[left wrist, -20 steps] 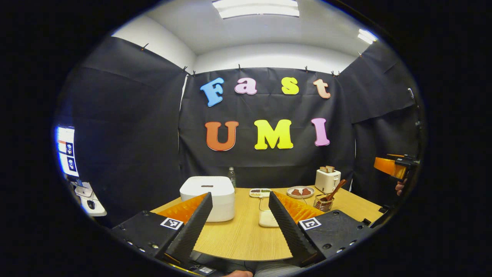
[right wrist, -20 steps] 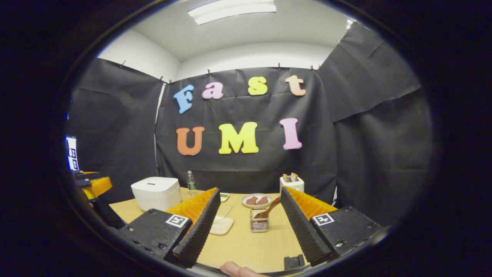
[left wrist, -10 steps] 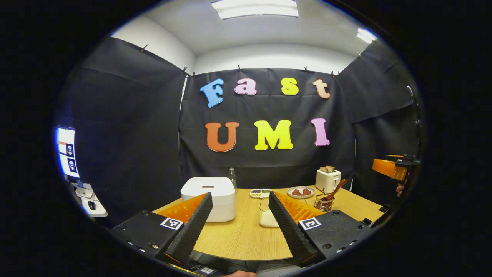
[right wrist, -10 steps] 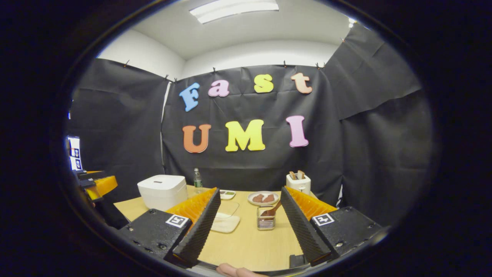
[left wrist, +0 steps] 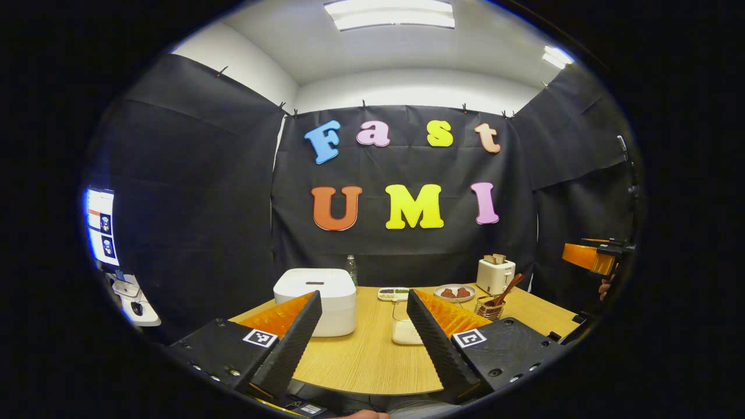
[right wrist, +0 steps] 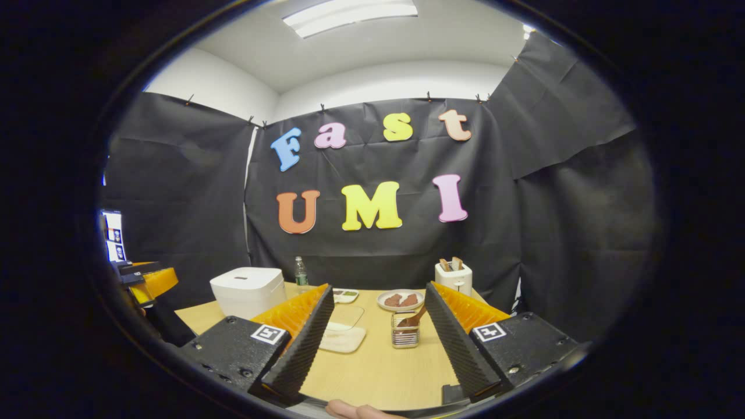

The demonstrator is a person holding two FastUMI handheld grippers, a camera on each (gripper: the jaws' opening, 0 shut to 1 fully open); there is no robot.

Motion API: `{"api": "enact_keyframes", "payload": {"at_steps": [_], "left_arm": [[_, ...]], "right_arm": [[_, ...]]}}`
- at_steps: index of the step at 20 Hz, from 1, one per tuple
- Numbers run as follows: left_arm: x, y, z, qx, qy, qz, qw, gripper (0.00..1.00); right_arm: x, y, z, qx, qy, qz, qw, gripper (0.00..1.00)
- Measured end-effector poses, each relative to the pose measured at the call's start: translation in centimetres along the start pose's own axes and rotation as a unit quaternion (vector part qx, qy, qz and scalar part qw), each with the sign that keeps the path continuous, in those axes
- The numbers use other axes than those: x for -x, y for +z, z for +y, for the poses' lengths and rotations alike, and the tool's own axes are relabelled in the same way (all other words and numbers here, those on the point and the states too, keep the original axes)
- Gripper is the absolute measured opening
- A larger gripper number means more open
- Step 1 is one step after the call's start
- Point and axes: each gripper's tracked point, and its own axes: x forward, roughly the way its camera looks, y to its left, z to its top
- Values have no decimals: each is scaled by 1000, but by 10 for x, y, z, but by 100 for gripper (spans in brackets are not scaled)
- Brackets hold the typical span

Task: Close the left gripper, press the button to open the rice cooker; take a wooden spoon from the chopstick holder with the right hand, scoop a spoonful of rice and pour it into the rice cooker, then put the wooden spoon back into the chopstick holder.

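A white rice cooker (left wrist: 317, 299) with its lid down stands on the wooden table (left wrist: 361, 361), ahead and a little left of my left gripper (left wrist: 364, 299), which is open and empty. In the right gripper view the cooker (right wrist: 247, 289) sits at the left. A wire chopstick holder (right wrist: 405, 336) with a wooden spoon (right wrist: 414, 318) leaning in it stands straight ahead of my right gripper (right wrist: 378, 294), also open and empty. The holder (left wrist: 490, 308) and spoon (left wrist: 507, 288) appear at the right in the left gripper view. A clear container of rice (left wrist: 403, 326) lies mid-table; in the right gripper view that container (right wrist: 343, 331) is partly hidden.
A white toaster (left wrist: 495, 273) with bread, a plate of brown pieces (left wrist: 454, 292), a small divided dish (left wrist: 393, 293) and a water bottle (left wrist: 351, 269) stand along the table's far side. The other gripper (left wrist: 593, 256) is at the right edge, held by a hand.
The right gripper view has swung a little, so the table's objects sit further right than a second ago. The left gripper has tipped slightly. Both stay open.
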Motion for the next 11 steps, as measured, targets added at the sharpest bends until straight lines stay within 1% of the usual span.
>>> {"api": "enact_keyframes", "payload": {"at_steps": [1,2,3,4,6,7,10,11], "left_arm": [[0,0,0,1,0,-1,1000,94],[0,0,0,2,-1,-2,1000,94],[2,-1,0,1,-1,-2,1000,94],[2,0,1,1,-1,-2,1000,94],[2,0,1,2,-2,-2,1000,94],[1,-3,0,2,-2,-1,1000,94],[1,-3,-1,1,-4,1,1000,94],[0,-4,-1,1,-5,1,1000,94]], "right_arm": [[0,1,2,-1,3,-3,1000,100],[0,1,3,-1,6,-5,1000,94],[1,2,4,-1,7,-6,1000,94],[2,1,5,-1,8,-8,1000,100],[2,1,6,0,9,-9,1000,100],[2,2,6,0,9,-10,1000,94],[2,0,8,2,10,-9,1000,94],[2,0,8,2,9,-8,1000,100]]}}
